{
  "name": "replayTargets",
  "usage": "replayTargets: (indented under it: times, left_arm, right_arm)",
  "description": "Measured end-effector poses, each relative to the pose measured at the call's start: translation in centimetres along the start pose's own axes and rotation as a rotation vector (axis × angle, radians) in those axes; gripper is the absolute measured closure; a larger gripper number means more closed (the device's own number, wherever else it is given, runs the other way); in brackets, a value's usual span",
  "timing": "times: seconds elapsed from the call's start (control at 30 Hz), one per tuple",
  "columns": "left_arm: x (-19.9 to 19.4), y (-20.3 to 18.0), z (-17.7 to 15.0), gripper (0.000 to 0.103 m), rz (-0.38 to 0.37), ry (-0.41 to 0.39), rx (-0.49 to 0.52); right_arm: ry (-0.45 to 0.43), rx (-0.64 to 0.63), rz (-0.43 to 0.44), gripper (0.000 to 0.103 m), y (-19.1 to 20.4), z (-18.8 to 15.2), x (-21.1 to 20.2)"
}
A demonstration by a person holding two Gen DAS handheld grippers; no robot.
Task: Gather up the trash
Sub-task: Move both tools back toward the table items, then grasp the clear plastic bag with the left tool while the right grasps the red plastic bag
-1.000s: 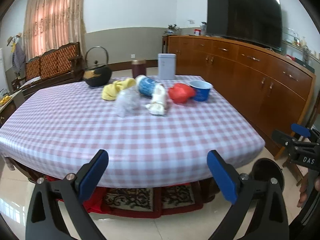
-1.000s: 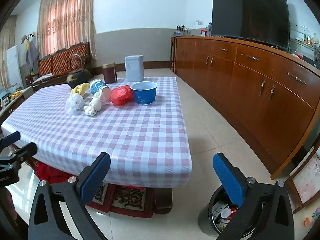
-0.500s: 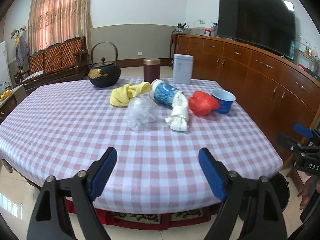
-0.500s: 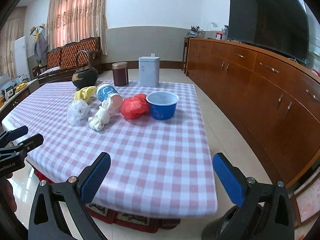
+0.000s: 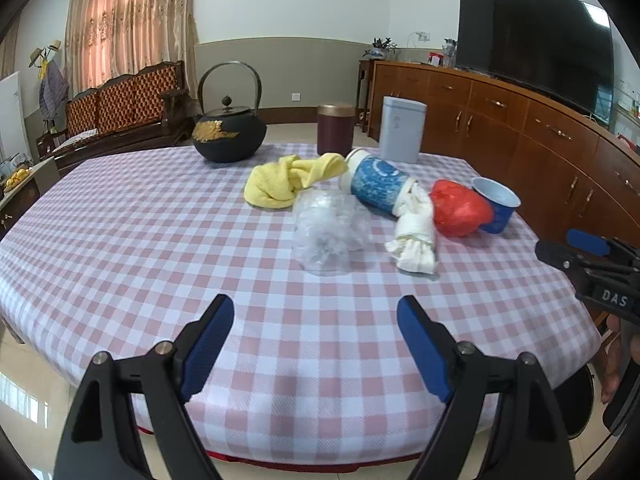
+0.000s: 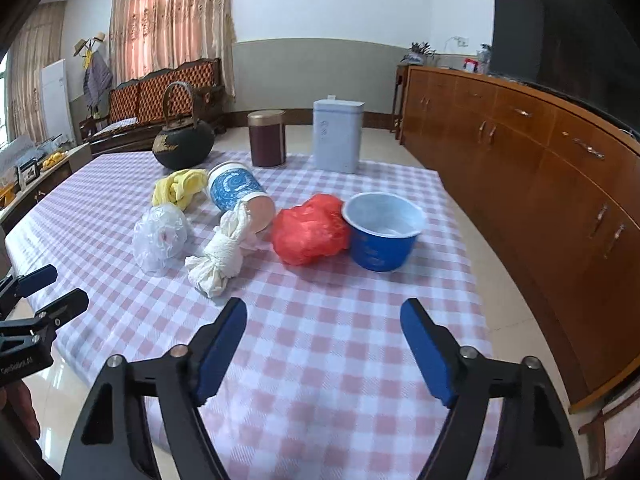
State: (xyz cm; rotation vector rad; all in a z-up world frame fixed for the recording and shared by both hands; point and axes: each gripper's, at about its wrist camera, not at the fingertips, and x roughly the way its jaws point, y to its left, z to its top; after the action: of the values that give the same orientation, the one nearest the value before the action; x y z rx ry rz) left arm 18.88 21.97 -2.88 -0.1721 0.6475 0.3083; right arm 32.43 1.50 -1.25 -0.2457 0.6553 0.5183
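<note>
A home living room: wooden sofa (image 5: 120, 108), television (image 5: 532, 64), checked-cloth table (image 5: 160, 240).

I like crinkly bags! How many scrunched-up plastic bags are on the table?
2: the clear bag by the yellow cloth, and the red bag touching the blue bowl.

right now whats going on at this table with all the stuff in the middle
A person holds a two-finger claw in each hand over the near edge of a checked table. Neither holds anything: the left claw is open and empty, and the right claw is closing its jaws on nothing. The trash sits untouched mid-table: a clear plastic bag, a white wad, a tipped blue cup, a red bag, a blue bowl and a yellow cloth.
</note>
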Motion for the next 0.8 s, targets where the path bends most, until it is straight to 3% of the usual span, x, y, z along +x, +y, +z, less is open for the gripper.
replayTargets:
  times: [0.23, 0.27, 0.47, 0.8]
  left_arm:
    - [2.1, 0.7, 1.0, 0.023, -0.001, 0.013, -0.007]
    - [2.4, 0.7, 1.1, 0.023, 0.0, 0.015, -0.006]
    - [4.1, 0.1, 1.7, 0.023, -0.003, 0.035, 0.003]
    - [8.9, -0.6, 3.9, 0.024, -0.015, 0.093, -0.02]
  right_arm:
    - [0.026, -0.033, 0.061, 0.03, 2.2, 1.4, 2.7]
    - [0.027, -0.039, 0.035, 0.03, 2.2, 1.7, 3.2]
    - [0.07, 0.018, 0.002, 0.034, -0.2, 2.8, 6.1]
    - [0.139, 0.021, 0.062, 0.046, -0.5, 4.7, 11.4]
